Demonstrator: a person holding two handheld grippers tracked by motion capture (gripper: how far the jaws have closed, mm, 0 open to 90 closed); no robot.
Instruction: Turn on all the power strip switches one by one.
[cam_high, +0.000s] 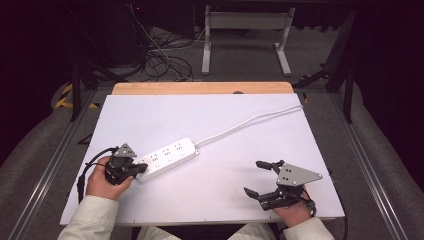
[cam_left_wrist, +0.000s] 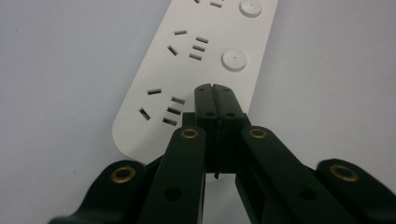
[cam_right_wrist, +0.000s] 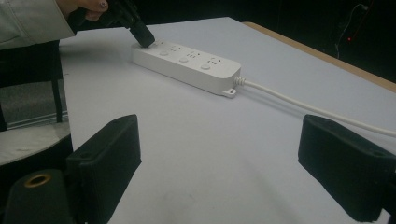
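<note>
White rectangular plastic power strip (cam_high: 168, 158) with three socket groups and three round buttons lies flat on the white-topped desk (cam_high: 210, 200), left of centre and nearer the near edge. Long axis runs diagonally: cable end points toward the far right corner, blunt rounded end toward the near left corner. Its white round cable (cam_high: 250, 121) leaves the far-right end and runs off over the right part of the far edge.

Left claw (cam_high: 142, 169): jaws pressed together with nothing between them, tips resting on top of the strip at its near-left end. In the left gripper view the joined tips (cam_left_wrist: 215, 91) sit right at the button position beside the nearest socket group; that button is covered by the tips, so actual contact with it cannot be confirmed. The strip's far end is cut off at the top of that view.

Right claw (cam_high: 259, 177): jaws spread wide, nothing between them, over bare desk near the near right corner, well apart from the strip. In the right gripper view the strip (cam_right_wrist: 187, 63) lies ahead across the desk, with the left claw (cam_right_wrist: 142, 38) standing on its far end; the hand holding it is cut off by the top edge.

Socket markings too small to read in the high view.
</note>
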